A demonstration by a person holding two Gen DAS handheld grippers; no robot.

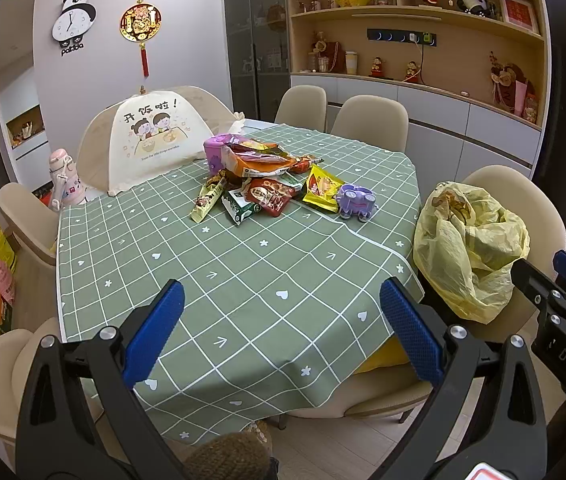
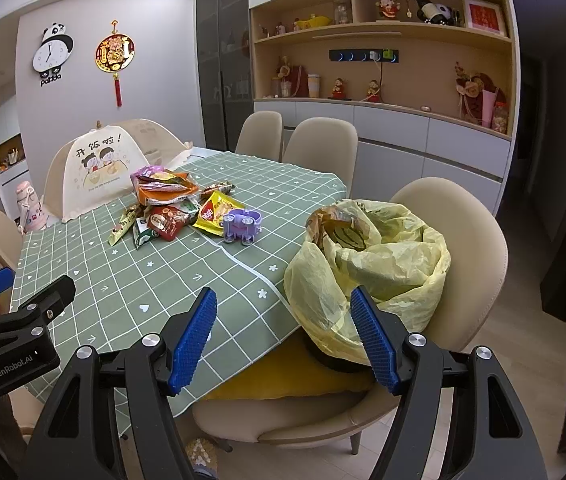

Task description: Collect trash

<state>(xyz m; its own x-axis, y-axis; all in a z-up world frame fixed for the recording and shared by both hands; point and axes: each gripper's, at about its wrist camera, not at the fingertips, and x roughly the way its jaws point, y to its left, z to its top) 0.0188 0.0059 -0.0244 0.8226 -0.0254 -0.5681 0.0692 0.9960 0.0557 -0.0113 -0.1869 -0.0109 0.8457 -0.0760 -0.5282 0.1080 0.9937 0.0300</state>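
From the left wrist, we see our left gripper (image 1: 281,326) spread wide and empty above the near edge of a green checked tablecloth (image 1: 243,280). A pile of snack wrappers (image 1: 267,180) lies mid-table, well apart from it.

From the right wrist, our right gripper (image 2: 283,336) is also spread and empty, just before a yellow trash bag (image 2: 383,264) sitting open on a beige chair (image 2: 479,240).
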